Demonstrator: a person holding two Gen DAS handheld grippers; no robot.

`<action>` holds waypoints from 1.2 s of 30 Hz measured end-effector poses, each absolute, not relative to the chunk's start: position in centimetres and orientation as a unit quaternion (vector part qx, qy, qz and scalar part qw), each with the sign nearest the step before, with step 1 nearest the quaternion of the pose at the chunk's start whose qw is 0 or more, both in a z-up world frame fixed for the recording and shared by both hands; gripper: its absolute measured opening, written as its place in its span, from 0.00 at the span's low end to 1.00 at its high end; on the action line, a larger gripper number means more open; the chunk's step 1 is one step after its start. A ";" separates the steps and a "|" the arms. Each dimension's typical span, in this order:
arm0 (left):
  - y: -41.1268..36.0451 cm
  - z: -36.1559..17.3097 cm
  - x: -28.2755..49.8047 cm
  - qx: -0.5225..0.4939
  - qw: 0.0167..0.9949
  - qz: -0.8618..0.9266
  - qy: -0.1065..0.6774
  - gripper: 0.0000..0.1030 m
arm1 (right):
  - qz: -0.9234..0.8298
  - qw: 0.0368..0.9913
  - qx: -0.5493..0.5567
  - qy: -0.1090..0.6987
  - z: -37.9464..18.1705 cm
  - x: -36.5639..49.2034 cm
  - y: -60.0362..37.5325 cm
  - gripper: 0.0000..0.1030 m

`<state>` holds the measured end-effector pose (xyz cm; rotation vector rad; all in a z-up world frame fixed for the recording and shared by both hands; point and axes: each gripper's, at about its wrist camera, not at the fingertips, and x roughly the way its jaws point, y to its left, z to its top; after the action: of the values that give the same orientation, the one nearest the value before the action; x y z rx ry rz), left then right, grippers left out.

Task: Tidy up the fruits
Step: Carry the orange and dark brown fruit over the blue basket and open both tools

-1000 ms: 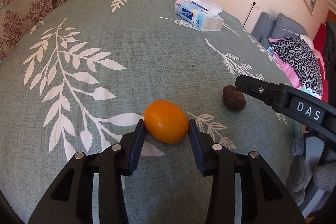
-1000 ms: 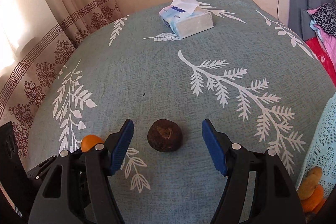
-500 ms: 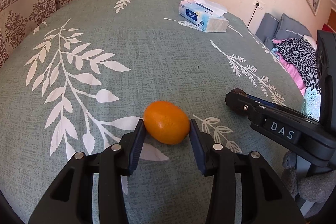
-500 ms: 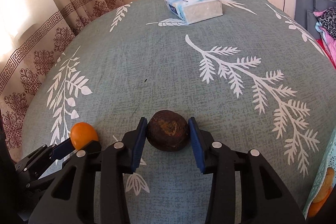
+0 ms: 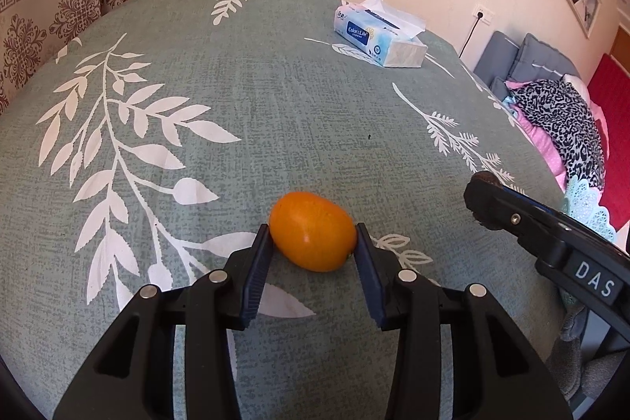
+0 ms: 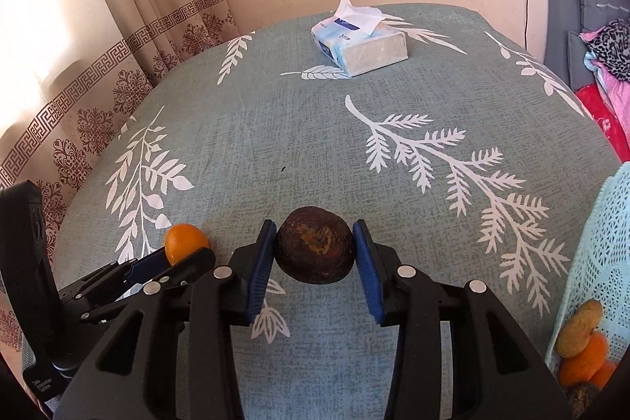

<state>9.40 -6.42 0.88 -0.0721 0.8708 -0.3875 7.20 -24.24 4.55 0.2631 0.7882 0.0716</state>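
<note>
An orange fruit [image 5: 313, 230] sits between the blue pads of my left gripper [image 5: 314, 235], which is shut on it at the near middle of the table. It also shows in the right wrist view [image 6: 184, 242]. A dark brown wrinkled fruit [image 6: 314, 250] is clamped between the pads of my right gripper [image 6: 314, 243], just above the cloth. In the left wrist view only its edge [image 5: 481, 180] peeks out behind the right gripper's finger at the right.
A teal tablecloth [image 6: 315, 128] with white leaf prints covers the table. A tissue pack [image 6: 360, 40] lies at the far side. A light blue basket [image 6: 598, 262] at the right edge holds several fruits [image 6: 582, 345]. Curtains hang on the left, clothes and cushions on the right.
My right gripper closed from wide open onto the brown fruit. My left gripper tightened on the orange. Both have lifted slightly.
</note>
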 end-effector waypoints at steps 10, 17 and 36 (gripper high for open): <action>-6.1 1.9 8.4 -0.026 0.900 -0.179 0.398 0.41 | 0.010 0.924 0.147 0.352 7.4 3.0 -27.6 0.40; -6.7 2.7 7.6 -0.012 0.905 -0.178 0.386 0.41 | -0.036 0.919 0.179 0.348 7.8 -0.2 -32.9 0.40; -11.1 4.8 3.9 0.017 0.904 -0.211 0.371 0.41 | -0.090 0.897 0.255 0.350 6.0 -5.1 -40.5 0.40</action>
<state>3.91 -11.13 4.77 0.0361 0.7658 -0.4361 -5.05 -40.52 6.00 0.5274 0.7253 -0.1862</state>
